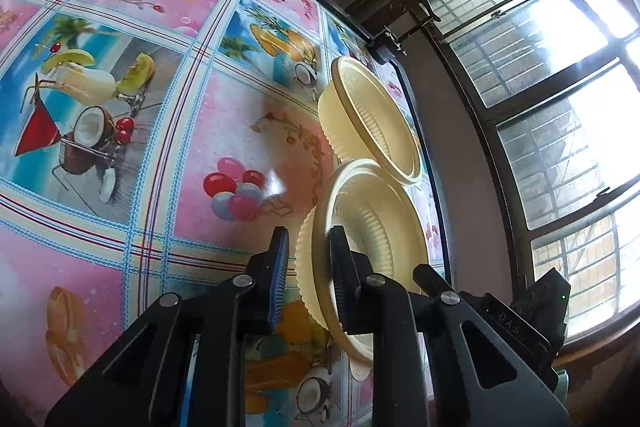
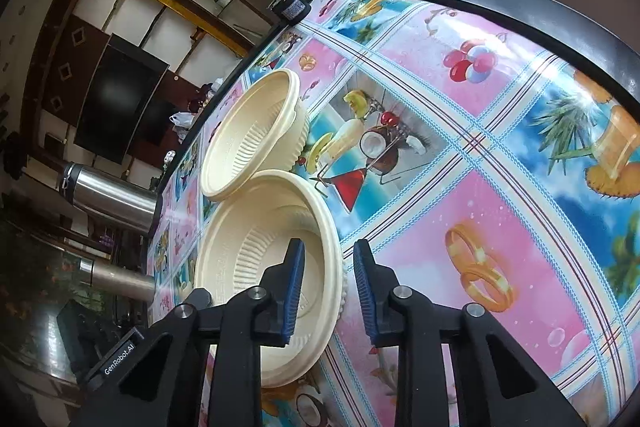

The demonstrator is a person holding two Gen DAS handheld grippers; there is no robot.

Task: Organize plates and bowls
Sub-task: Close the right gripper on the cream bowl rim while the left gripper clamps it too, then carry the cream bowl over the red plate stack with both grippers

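Two cream ribbed disposable bowls stand side by side on the fruit-print tablecloth, close to the table's edge. In the left wrist view the near bowl (image 1: 376, 227) touches the far bowl (image 1: 372, 123). My left gripper (image 1: 310, 255) is open and straddles the near bowl's rim, one finger inside and one outside, with a small gap to the wall. In the right wrist view my right gripper (image 2: 329, 267) is also open across the rim of the near bowl (image 2: 248, 259), left finger inside, right finger outside. The far bowl (image 2: 248, 135) lies just beyond.
The patterned table (image 1: 160, 107) stretches wide beside the bowls. A small black device (image 2: 294, 9) sits on the far table edge. Two steel flasks (image 2: 108, 195) stand past the bowls in the right wrist view. A barred window (image 1: 540, 87) lies beyond the edge.
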